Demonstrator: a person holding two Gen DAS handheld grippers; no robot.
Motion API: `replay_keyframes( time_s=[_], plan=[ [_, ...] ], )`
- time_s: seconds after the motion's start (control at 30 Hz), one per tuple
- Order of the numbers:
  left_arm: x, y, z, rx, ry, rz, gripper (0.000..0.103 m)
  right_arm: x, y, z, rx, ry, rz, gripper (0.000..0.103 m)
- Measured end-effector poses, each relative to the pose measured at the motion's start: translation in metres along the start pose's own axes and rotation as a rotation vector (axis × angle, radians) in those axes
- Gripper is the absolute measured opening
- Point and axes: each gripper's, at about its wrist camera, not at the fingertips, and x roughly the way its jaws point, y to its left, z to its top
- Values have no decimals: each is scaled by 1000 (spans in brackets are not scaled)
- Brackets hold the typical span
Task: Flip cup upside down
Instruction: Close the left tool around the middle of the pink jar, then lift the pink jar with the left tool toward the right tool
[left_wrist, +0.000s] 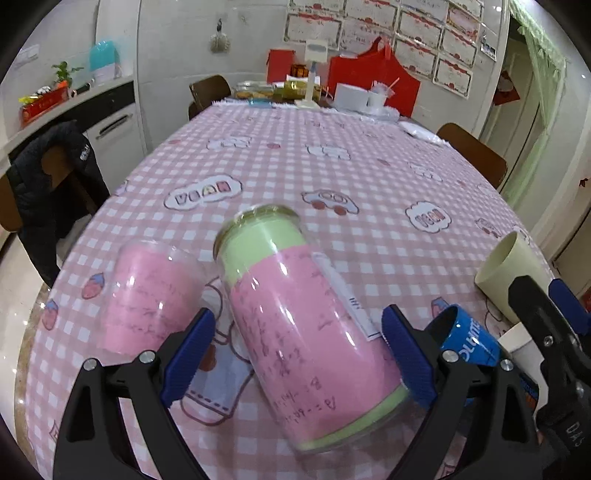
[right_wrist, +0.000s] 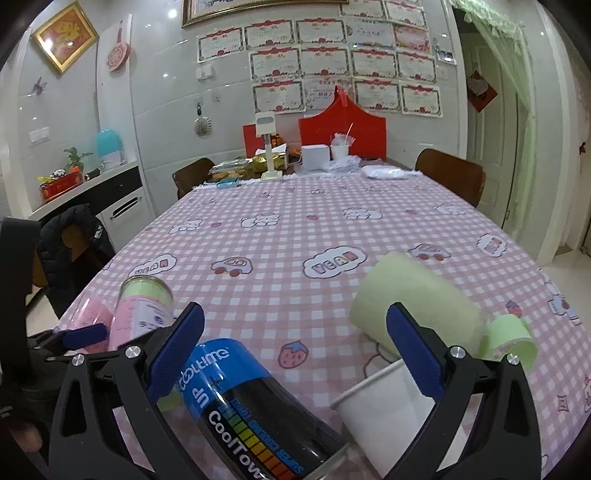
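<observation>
A clear cup with pink and green paper inside lies tilted between the fingers of my left gripper, which is open around it, apart from both pads. A second pink-lined clear cup stands to its left. My right gripper is open over a blue and black CoolTime cup and a white paper cup. A pale green cup lies tilted beyond the right finger. The pink and green cup also shows in the right wrist view.
The table has a pink checked cloth. Boxes, red bags and food sit at its far end. Chairs stand at the left and the right sides. A counter is at the left.
</observation>
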Motion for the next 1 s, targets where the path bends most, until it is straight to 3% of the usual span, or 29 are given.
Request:
replay_keyframes(
  time_s=[0.23,0.3,0.33,0.63,1.0],
  plan=[
    [18,1,-1,32,45,47,90,5,-1,-1,3,23,10,95],
    [15,3,-4,33,37,29,84,5,-1,-2,3,27,11,95],
    [14,4,-5,32,37,8,73,5,-1,-3,2,30,13,95],
    [-4,7,-21,72,0,-8,72,-2,6,-7,-15,34,22,95],
    [-47,10,-66,121,-18,-86,71,-31,29,-20,-61,39,38,95]
  ],
)
